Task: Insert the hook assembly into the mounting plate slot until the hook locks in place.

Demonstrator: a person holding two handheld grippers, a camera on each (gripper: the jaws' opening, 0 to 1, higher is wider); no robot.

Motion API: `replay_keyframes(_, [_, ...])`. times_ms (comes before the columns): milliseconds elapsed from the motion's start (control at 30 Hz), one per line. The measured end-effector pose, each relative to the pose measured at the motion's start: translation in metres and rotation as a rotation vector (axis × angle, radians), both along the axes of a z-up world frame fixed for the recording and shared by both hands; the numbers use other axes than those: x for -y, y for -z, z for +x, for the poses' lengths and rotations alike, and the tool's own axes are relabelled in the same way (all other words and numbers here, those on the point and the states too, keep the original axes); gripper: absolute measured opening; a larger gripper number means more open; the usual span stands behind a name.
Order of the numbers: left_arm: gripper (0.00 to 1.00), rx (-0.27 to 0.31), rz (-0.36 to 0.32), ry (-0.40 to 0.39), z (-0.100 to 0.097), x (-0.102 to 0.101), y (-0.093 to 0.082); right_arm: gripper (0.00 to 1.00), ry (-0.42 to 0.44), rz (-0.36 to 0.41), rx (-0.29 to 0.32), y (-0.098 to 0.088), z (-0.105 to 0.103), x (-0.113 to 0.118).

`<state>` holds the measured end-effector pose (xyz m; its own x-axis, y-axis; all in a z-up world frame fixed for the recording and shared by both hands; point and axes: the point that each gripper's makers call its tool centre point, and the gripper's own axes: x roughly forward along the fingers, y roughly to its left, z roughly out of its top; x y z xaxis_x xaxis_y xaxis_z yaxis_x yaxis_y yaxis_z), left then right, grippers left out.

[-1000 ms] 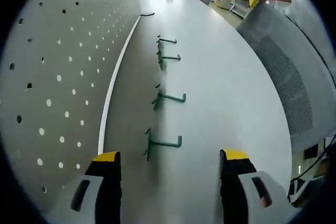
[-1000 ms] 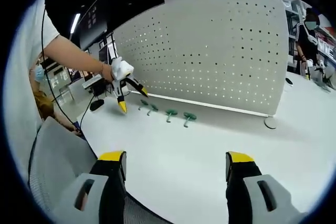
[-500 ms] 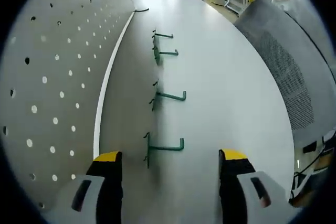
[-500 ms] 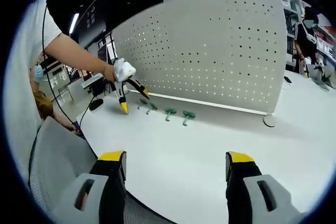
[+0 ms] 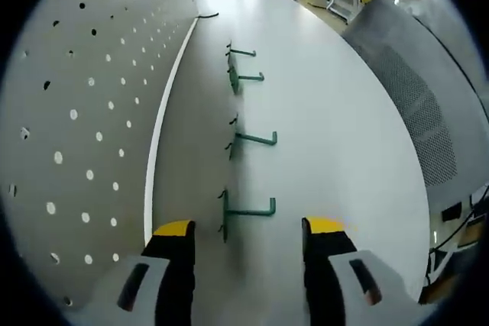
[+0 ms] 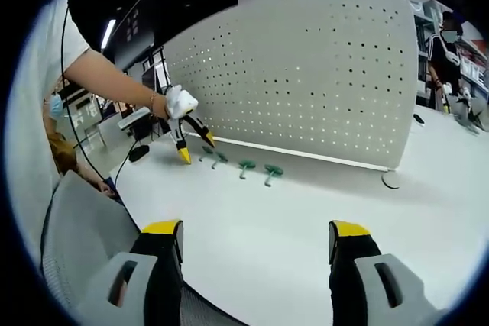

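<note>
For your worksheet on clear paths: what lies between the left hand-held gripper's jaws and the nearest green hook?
Bare white table, seen in the left gripper view; the nearest green hook lies just ahead of the open left hand-held gripper.

The right tool [image 6: 256, 246] hung over the white tabletop [image 6: 306, 211], its yellow-tipped jaws standing wide apart with nothing between them. Beyond it, four green hooks [image 6: 246, 166] lay in a row on the tabletop just in front of the perforated white panel [image 6: 306, 74]. The left tool [image 6: 195, 146], held in a person's hand [image 6: 177, 101], pointed down at the hook farthest from the panel's near end, its jaws parted
</note>
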<state>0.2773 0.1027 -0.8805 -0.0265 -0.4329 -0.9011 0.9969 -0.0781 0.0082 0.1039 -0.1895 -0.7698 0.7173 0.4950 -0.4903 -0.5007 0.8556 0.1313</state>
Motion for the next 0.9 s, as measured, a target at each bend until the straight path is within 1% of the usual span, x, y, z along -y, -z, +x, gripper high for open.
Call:
replay_keyframes(133, [0.54,0.001,0.003,-0.008,0.002,0.000,0.000,0.75,0.004,0.001,-0.001,0.001,-0.001,0.001])
replay_keyframes(333, [0.42,0.008,0.027,-0.012,0.004,-0.003,0.000,0.75,0.003,0.004,-0.005,0.002,-0.001,0.000])
replay_keyframes(500, [0.33,0.013,0.031,-0.019,0.005,-0.004,0.000,0.75,0.001,0.008,-0.005,0.002,-0.001,-0.001])
replay_keyframes(633, [0.29,0.016,0.033,-0.022,0.005,-0.004,0.000,0.75,0.001,0.007,-0.004,0.003,-0.001,0.000])
replay_keyframes(900, [0.17,0.031,0.041,-0.061,0.011,-0.004,0.000,0.75,0.002,0.010,-0.004,0.002,0.000,0.000])
